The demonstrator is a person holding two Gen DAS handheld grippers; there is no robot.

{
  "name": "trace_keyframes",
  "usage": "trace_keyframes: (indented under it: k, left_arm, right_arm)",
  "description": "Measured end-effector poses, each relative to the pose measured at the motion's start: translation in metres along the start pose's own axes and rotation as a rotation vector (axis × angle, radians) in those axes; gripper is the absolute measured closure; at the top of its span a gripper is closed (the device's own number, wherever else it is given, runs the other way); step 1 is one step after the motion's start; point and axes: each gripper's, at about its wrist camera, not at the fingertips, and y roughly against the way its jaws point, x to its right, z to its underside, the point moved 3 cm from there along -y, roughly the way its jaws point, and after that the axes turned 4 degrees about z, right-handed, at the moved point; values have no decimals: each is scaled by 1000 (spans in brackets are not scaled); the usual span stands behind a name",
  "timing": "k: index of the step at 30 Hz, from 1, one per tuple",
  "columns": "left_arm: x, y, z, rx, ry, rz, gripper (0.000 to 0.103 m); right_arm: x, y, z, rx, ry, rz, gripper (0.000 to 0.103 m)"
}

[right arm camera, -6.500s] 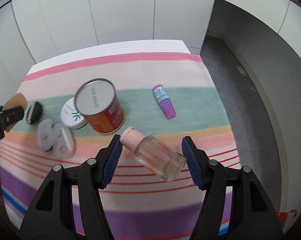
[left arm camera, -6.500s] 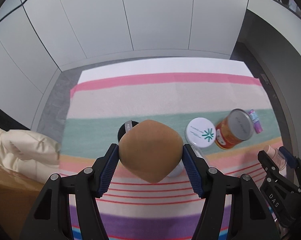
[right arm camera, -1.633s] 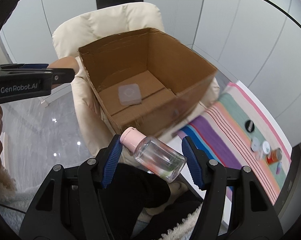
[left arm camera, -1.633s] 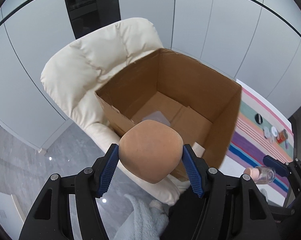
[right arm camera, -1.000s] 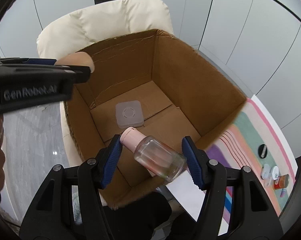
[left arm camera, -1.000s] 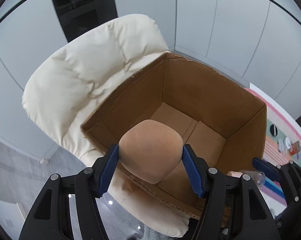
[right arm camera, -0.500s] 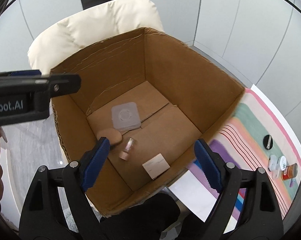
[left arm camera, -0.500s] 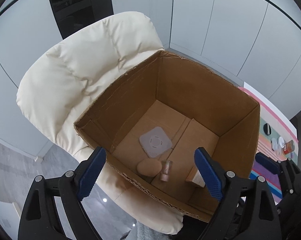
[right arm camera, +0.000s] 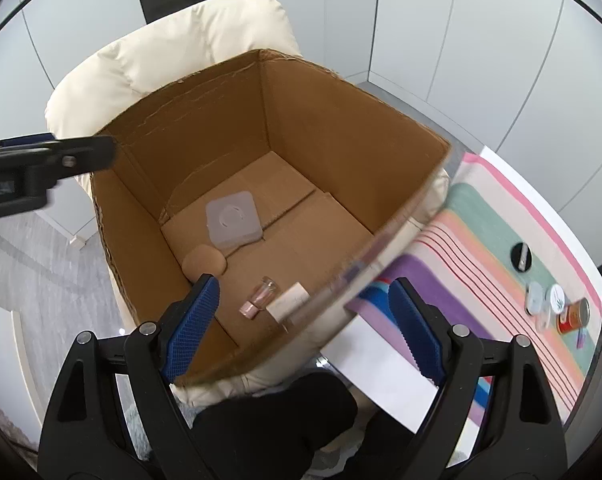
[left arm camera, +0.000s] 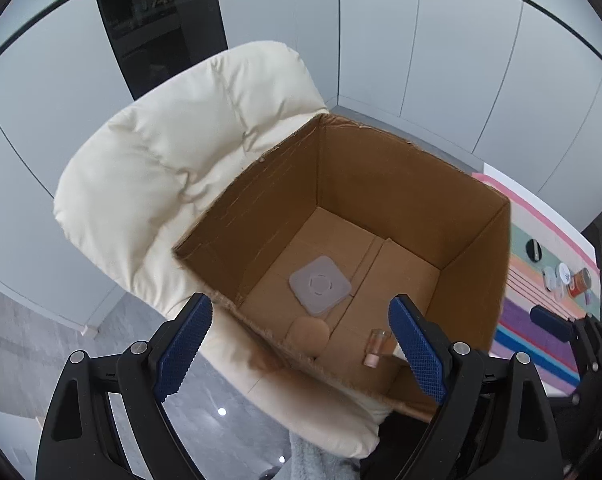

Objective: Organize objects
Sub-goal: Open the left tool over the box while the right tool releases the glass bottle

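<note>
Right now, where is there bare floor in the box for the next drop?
Free: the right half of the brown cardboard box floor, beyond the centre flap seam, toward the far corner. Crowded: the near-left, with the square translucent lid, tan sponge puff, small pink-capped glass bottle and white card.

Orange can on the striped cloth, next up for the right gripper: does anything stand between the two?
Yes. The near corner of the cardboard box sits between the right gripper and the orange can on the striped cloth. The gripper's jaws are open and empty, so it should lift clear of the box rim first.
</note>
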Motion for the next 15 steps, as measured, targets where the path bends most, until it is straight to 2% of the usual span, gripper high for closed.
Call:
trace_keyframes:
  k: [5, 7, 15]
  left_arm:
    - [8, 23, 14, 23, 1, -15, 12]
    - [15, 33, 23, 28, -6, 7, 12]
    - [33, 49, 65, -16, -35, 52, 12]
  right_arm:
    - [12, 16, 14, 3, -26, 9, 14]
    - [16, 25, 19, 10, -30, 21, 14]
    - [25, 54, 45, 22, -50, 15, 14]
